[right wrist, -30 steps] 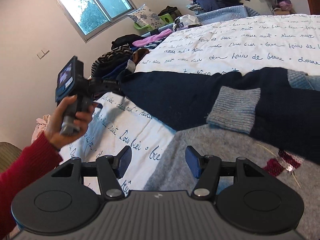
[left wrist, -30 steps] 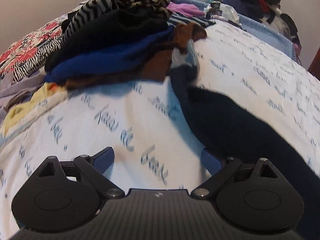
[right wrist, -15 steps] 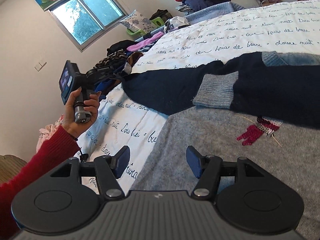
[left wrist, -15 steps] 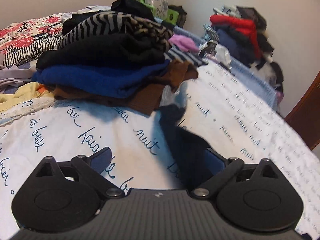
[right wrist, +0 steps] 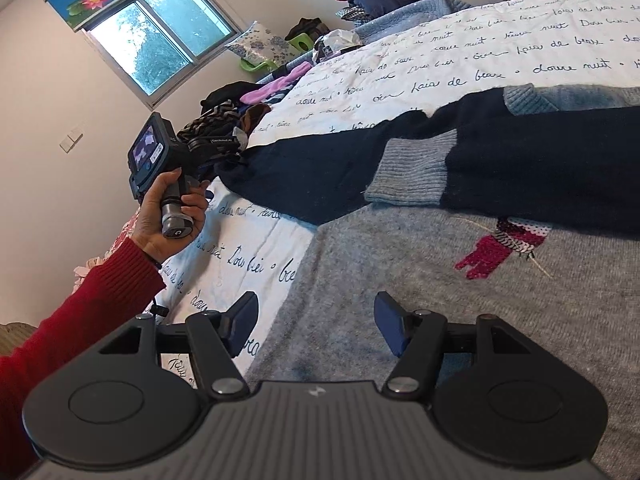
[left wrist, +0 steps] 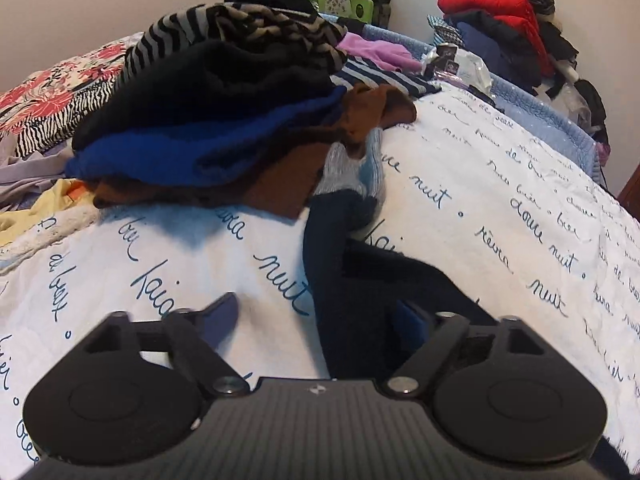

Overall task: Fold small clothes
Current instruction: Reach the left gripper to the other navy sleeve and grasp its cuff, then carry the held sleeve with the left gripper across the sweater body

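The sweater [right wrist: 460,280] lies flat on the bed [right wrist: 440,52], and its dark sleeve [left wrist: 332,240] runs straight away from the left gripper [left wrist: 320,320], long end pointing at the clothes pile [left wrist: 224,120]. The left gripper is nearer; its jaws have just been closing around the sleeve, but I cannot tell if they pinch it. The right gripper [right wrist: 316,320] hangs open over the gray front, and the bed cover says "douce nuit".

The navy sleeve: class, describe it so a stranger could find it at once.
Start at the white bedspread with blue handwriting. The navy sleeve runs across it toward the folded pile. Only it ends in a pale grey ribbed cuff.
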Demonstrator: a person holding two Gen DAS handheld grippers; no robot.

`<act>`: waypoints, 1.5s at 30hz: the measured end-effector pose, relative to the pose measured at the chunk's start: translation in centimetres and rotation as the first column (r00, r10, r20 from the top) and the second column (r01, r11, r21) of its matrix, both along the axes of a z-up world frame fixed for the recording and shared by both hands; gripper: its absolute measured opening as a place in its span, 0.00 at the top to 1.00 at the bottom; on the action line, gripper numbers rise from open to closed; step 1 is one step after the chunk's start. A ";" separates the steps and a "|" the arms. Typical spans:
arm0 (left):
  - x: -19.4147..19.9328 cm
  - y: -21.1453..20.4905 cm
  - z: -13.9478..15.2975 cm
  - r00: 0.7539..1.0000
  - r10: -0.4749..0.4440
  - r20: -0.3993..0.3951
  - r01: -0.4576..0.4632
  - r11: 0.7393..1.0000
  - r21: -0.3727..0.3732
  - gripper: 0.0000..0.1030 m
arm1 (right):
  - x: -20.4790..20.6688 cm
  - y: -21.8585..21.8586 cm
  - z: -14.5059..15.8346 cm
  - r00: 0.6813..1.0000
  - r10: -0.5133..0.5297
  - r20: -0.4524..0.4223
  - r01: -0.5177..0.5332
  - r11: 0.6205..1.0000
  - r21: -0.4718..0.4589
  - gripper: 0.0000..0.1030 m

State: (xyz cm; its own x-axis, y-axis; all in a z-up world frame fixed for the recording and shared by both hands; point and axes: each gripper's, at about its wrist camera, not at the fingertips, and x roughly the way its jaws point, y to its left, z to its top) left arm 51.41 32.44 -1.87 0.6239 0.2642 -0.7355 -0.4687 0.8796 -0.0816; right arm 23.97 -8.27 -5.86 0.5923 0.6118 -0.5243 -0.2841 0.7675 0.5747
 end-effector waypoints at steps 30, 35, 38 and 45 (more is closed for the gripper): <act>-13.6 -21.4 7.7 0.919 -0.352 0.178 0.314 0.926 0.212 0.96 | -3.5 -8.3 0.3 0.976 -0.216 0.027 0.214 0.975 0.066 0.38; -16.7 -24.8 7.9 0.890 -0.410 0.201 0.362 0.902 0.237 0.96 | -4.4 -10.2 0.0 0.966 -0.258 0.024 0.256 0.964 0.072 0.37; -18.3 -26.9 8.0 0.859 -0.463 0.216 0.410 0.877 0.249 0.96 | -4.9 -11.3 -0.4 0.955 -0.296 0.018 0.293 0.952 0.089 0.37; -20.5 -31.5 5.8 0.782 -0.598 0.175 0.548 0.794 0.263 0.85 | -5.9 -13.1 -1.1 0.934 -0.358 -0.002 0.356 0.928 0.108 0.36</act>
